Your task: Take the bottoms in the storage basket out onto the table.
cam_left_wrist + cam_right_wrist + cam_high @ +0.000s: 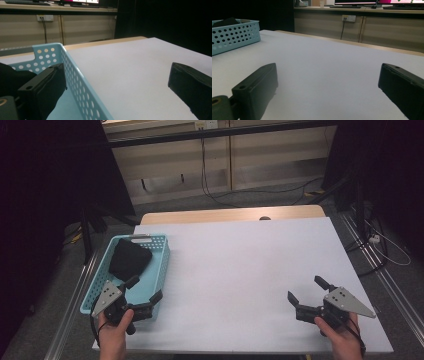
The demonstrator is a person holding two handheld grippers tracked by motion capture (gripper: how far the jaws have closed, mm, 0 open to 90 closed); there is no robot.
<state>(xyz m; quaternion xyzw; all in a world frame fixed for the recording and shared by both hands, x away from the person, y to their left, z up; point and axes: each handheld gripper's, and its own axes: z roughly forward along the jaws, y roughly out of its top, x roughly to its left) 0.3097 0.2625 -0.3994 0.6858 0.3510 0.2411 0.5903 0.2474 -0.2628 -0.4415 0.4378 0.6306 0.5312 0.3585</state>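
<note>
Astride the basket (162,265) wall, left gripper (146,290) jaws gape wide (empty).

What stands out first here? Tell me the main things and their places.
A light blue basket at the white table's left edge, with a black cloth bundled inside. The left gripper hangs open over the basket's near end, one jaw inside its wall. The right gripper is open above bare table at the near right.

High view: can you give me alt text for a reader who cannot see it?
A person holds two open grippers low over a white table: the left gripper straddles the near right wall of a light blue perforated basket holding a black bundle, the right gripper over bare tabletop.
</note>
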